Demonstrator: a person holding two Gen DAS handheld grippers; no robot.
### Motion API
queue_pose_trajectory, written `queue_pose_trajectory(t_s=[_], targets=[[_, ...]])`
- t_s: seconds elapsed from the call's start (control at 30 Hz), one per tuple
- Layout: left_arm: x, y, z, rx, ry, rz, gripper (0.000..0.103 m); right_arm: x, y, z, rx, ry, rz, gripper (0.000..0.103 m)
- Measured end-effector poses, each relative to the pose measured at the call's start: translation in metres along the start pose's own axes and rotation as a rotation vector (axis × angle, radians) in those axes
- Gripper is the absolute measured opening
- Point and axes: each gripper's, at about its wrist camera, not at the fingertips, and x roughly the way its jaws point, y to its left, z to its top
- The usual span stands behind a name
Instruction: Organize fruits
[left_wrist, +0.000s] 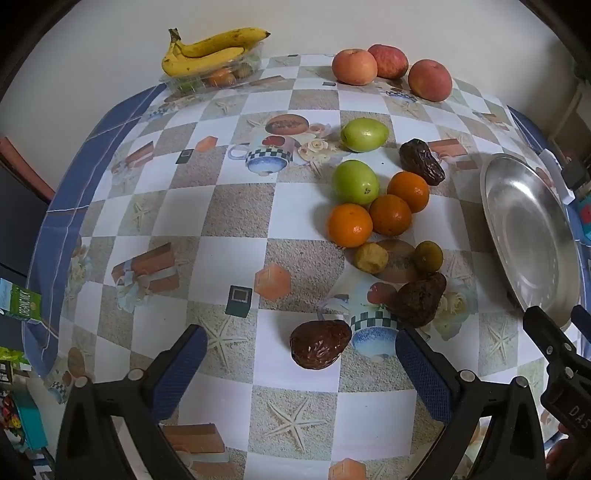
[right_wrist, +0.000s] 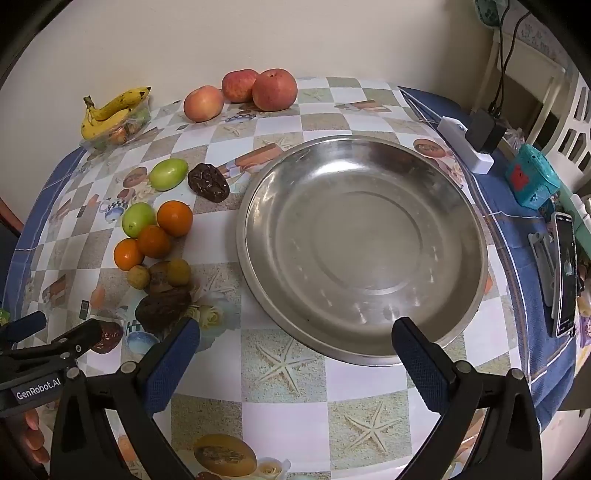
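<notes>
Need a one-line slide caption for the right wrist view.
Open right claw hovers over an empty steel bowl, with oranges, apples and bananas on the tablecloth beside it.

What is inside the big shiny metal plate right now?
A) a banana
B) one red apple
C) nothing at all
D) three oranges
C: the metal plate shows only its bare shiny bottom, while the oranges, bananas and apples all lie outside it on the tablecloth.
</notes>
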Motion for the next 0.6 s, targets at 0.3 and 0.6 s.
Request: queue_pose_trajectory(t_s=[0.3, 0.6], targets=[[0.0007, 0.0003, 0.0004, -0.005, 0.000, 0.002, 0.103, 0.0005, -0.0010, 0.0000, 0.003, 0.004, 0.001, 0.103], [-0.0011, 0.0003, -0.0006, -0.004, -0.002, 0.001, 0.103, 0.0016, -0.0023, 0.0000, 0.006, 0.008, -0.002, 0.103]])
